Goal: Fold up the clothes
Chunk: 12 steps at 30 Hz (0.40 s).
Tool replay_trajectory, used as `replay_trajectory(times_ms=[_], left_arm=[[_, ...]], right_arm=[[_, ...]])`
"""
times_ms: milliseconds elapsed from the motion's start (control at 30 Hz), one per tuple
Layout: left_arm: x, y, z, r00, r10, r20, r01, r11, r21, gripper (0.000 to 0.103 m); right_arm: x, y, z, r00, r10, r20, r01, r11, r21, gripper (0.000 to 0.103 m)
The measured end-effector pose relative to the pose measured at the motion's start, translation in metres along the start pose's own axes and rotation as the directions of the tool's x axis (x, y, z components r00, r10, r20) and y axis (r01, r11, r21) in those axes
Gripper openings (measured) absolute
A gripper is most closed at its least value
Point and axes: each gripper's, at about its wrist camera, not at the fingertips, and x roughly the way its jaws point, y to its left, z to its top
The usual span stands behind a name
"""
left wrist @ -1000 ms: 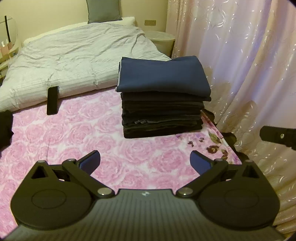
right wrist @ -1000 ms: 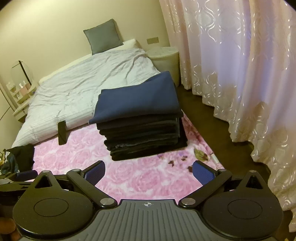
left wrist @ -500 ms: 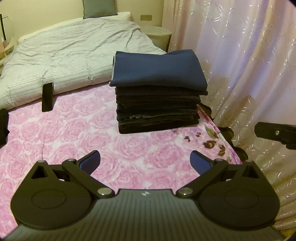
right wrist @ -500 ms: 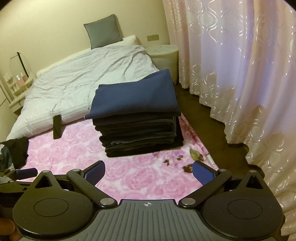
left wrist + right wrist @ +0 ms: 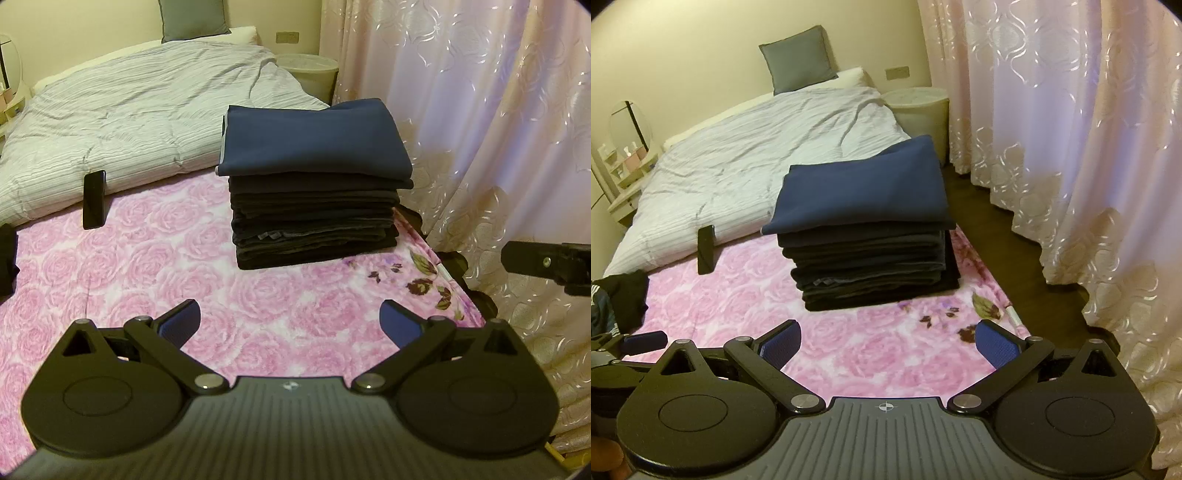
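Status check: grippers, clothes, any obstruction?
Left gripper and right gripper open, empty. Folded stack upright on pink blanket. Nothing between grippers and stack.

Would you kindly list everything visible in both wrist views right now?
folded clothes stack: one, navy piece on top, dark ones below, on the pink blanket
pink rose blanket: one, covering the near bed
phone: one, black, leaning on the duvet edge
duvet: one, pale grey striped, far bed
cushion: one, grey, at the headboard
unfolded dark clothes: one heap, blanket's left edge
bin: one, cream, beside the bed
curtain: pink-white, right side
mirror: one, round, far left
left gripper: jaws open, empty
right gripper: jaws open, empty
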Motion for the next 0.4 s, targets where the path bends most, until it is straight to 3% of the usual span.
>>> replay_trajectory(times_ms=[400], left_arm=[[-0.0050, -0.0028, -0.0022, 0.999, -0.012, 0.037, 0.011, 1.000, 0.027, 0.102]], right_arm=[[0.0007, 0.0011, -0.0013, 1.000, 0.001, 0.001, -0.001, 1.000, 0.001, 0.103]])
